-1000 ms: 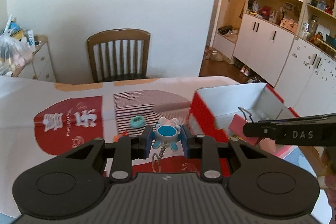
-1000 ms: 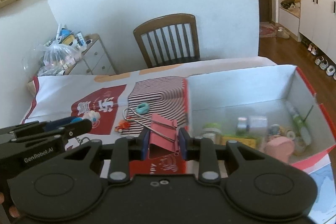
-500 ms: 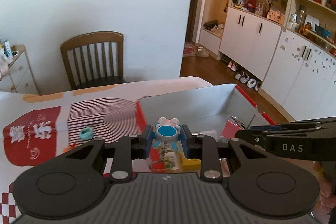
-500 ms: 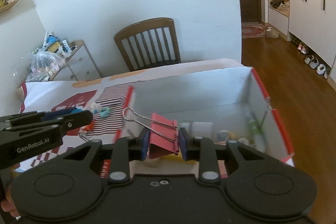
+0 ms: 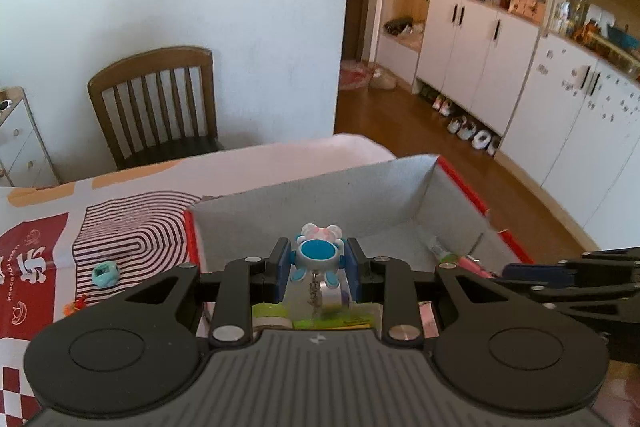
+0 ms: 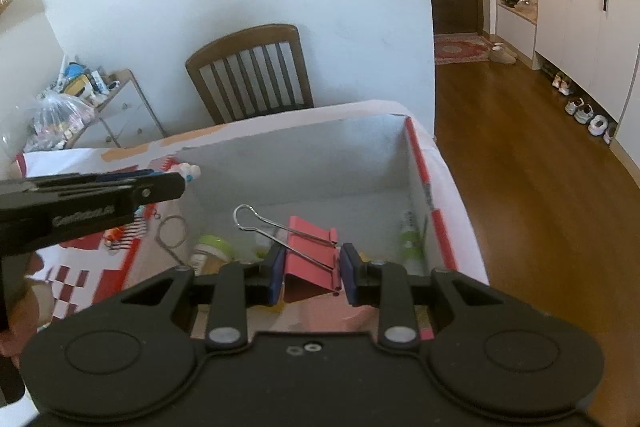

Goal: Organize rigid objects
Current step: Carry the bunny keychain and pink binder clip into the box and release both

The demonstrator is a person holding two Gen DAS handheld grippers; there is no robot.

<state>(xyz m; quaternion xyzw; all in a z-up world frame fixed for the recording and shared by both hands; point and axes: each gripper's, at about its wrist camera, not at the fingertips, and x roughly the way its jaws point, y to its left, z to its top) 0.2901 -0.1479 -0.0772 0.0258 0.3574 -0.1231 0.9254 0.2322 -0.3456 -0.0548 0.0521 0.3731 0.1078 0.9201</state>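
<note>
Left of the red-edged box [image 5: 460,183], a small teal trinket [image 5: 105,274] lies on the tablecloth [image 5: 48,251]. Above the box's inside, the left gripper [image 5: 319,265] pinches a blue-and-white toy keychain [image 5: 319,251]. To its right, also over the box, the right gripper [image 6: 311,269] clamps a pink binder clip [image 6: 310,247].

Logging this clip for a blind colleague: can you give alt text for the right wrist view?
The right gripper is shut on a pink binder clip, held above an open red-edged cardboard box with small items inside. The left gripper reaches in from the left holding a small toy; a wooden chair stands beyond the table.
</note>
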